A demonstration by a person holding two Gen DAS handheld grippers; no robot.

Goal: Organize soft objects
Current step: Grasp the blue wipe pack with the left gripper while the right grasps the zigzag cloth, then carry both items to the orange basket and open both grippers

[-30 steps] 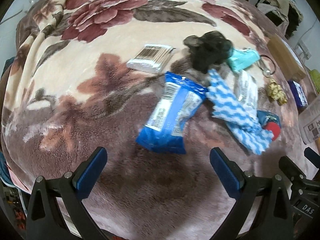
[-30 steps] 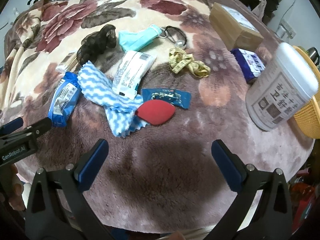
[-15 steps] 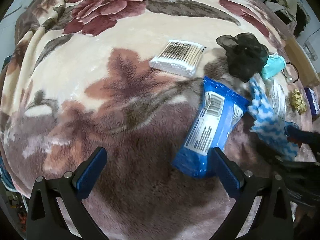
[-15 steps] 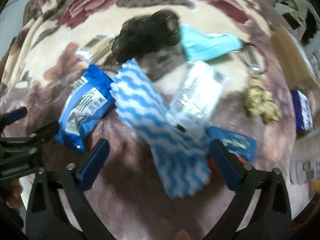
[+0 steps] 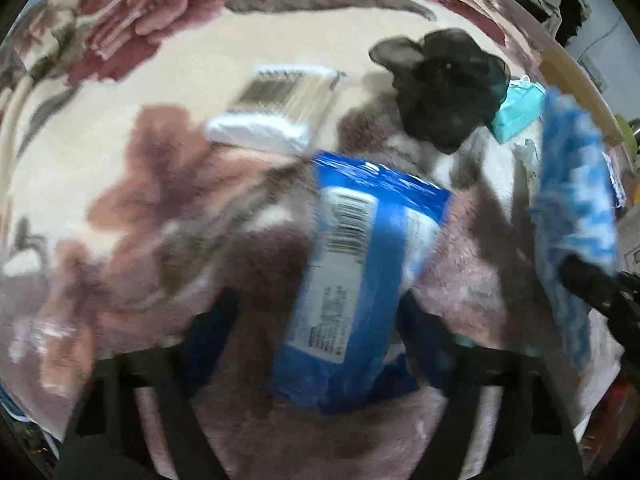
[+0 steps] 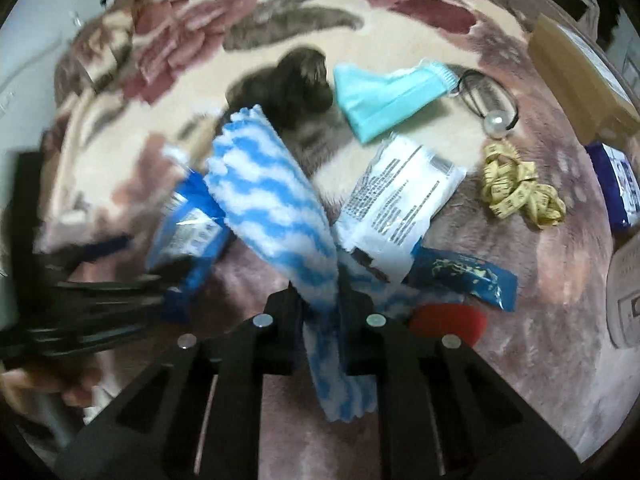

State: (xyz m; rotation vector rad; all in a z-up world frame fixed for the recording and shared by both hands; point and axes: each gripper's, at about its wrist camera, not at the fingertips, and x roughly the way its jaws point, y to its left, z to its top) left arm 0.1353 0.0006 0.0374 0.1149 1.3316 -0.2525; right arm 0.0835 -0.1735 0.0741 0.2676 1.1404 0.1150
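My right gripper (image 6: 320, 300) is shut on a blue-and-white wavy cloth (image 6: 272, 204) and holds it lifted off the floral blanket (image 6: 500, 360); the cloth also shows at the right of the left wrist view (image 5: 576, 200). My left gripper (image 5: 316, 328) is blurred, its fingers on either side of a blue wipes packet (image 5: 352, 292), jaws narrowed around it. The packet also shows in the right wrist view (image 6: 188, 228). A black hair scrunchie (image 5: 444, 84) lies beyond.
A pack of cotton swabs (image 5: 272, 112), a teal face mask (image 6: 384, 96), a white packet (image 6: 396, 200), a yellow tape measure (image 6: 520, 188), a dark blue sachet (image 6: 464, 276), a red sponge (image 6: 448, 320), a hair tie (image 6: 488, 100) and a cardboard box (image 6: 580, 64) lie around.
My right gripper has closed on the striped cloth and lifted it. My left gripper has moved onto the blue packet and its jaws have narrowed around it.
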